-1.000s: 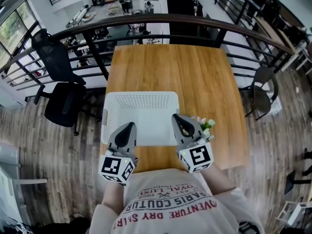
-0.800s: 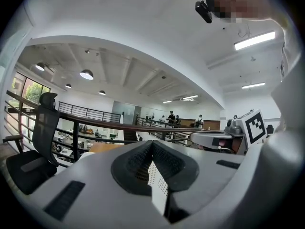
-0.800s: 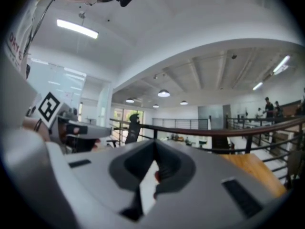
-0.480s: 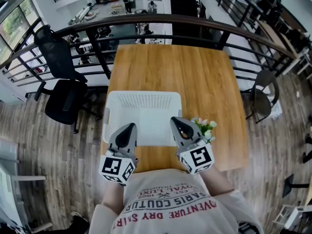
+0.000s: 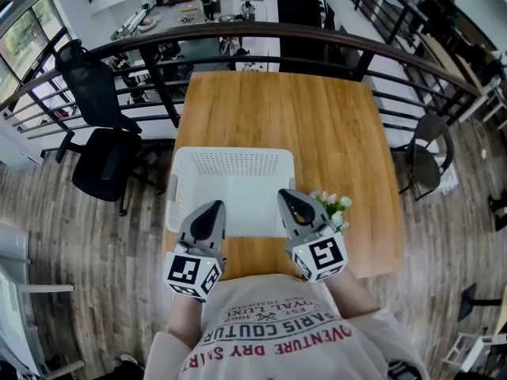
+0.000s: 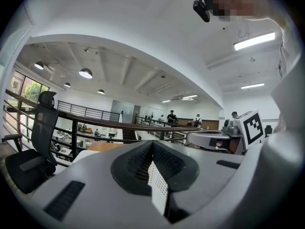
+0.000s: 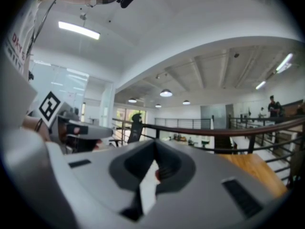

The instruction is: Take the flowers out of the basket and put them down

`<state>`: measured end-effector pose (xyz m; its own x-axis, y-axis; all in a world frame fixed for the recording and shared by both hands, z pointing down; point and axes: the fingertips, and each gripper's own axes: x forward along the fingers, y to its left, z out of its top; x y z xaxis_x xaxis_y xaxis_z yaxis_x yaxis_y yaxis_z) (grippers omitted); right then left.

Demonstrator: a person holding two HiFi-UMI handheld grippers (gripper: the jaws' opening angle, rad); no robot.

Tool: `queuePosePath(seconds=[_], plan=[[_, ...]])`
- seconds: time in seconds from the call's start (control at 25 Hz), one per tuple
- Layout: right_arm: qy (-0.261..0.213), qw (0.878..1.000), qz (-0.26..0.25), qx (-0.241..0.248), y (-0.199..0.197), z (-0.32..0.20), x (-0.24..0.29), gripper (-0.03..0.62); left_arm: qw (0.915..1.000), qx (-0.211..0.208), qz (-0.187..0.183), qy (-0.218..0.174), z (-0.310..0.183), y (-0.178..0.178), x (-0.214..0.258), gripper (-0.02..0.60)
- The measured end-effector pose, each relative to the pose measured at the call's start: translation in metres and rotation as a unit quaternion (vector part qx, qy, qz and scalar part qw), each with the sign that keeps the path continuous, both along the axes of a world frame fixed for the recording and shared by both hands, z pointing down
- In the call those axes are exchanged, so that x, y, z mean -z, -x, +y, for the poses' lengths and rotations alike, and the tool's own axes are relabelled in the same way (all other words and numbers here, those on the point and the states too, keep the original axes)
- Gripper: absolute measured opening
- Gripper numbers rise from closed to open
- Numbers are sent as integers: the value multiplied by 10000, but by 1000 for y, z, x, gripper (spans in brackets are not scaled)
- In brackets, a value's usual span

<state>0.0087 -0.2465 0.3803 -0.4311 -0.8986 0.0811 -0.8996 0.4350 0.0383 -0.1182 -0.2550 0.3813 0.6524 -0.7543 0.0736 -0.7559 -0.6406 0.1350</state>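
Fingers closed on both left gripper (image 5: 214,205) and right gripper (image 5: 287,195) over white perforated plastic basket's (image 5: 230,161) near rim, white-green flowers (image 5: 333,207) just right, wooden table (image 5: 317,109) stretching far.

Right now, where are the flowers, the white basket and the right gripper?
flowers (image 5: 333,207), head view, on the pale blooms.
white basket (image 5: 231,163), head view, on its holed far wall.
right gripper (image 5: 285,195), head view, on its closed tips.

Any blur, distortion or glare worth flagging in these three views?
Head view: sharp, evenly lit, strong fisheye bowing the railing. Left gripper view: jaws crisp, corners vignetted black, ceiling lamps bright but not flaring. Right gripper view: jaws soft and out of focus, background sharper.
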Motion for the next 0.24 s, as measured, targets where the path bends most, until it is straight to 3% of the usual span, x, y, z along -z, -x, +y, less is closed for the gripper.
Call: queuePosePath(seconds=[0.24], plan=[[-57,10000,-16,35,-2,-1,1,28,10000,-3,-12,-23,-1,-3,1,23]])
